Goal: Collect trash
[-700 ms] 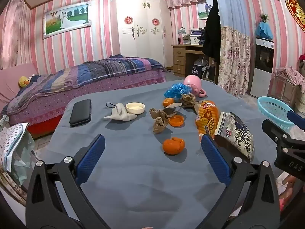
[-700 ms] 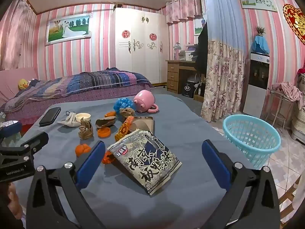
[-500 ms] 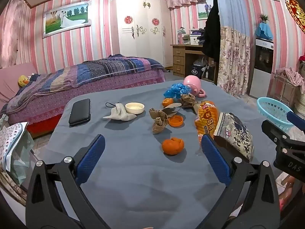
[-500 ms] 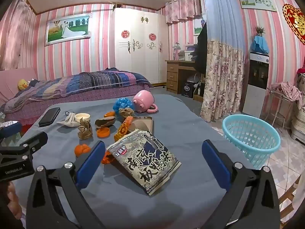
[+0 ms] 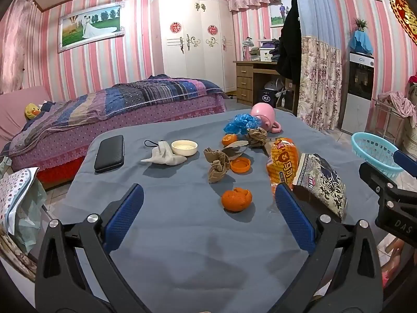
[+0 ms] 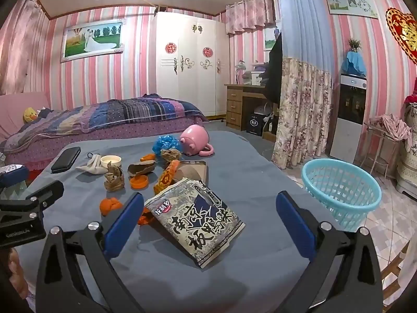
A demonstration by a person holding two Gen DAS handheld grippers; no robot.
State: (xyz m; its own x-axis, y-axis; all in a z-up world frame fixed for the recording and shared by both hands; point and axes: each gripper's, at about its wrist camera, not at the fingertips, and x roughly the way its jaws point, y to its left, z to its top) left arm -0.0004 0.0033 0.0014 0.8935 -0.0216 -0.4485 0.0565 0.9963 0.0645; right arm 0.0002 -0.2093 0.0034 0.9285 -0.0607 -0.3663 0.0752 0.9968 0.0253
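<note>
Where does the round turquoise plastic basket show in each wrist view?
Left wrist: the turquoise plastic basket sits at the right edge, beyond the table.
Right wrist: it stands right of centre, on the tiled floor.
Shared landmark: the pink pig-shaped mug lying at the table's far end.

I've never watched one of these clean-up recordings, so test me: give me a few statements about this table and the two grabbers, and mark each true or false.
1. Both grabbers are open and hold nothing. True: the left gripper and right gripper stand wide with nothing between their pads.
2. The pink mug stands upright. False: it lies on its side.
3. The turquoise basket sits on the floor beside the table. True.
4. The dark snack bag is already in the basket. False: it lies on the table.
5. The black phone lies among the trash. False: it lies apart, at the table's left edge.
</note>
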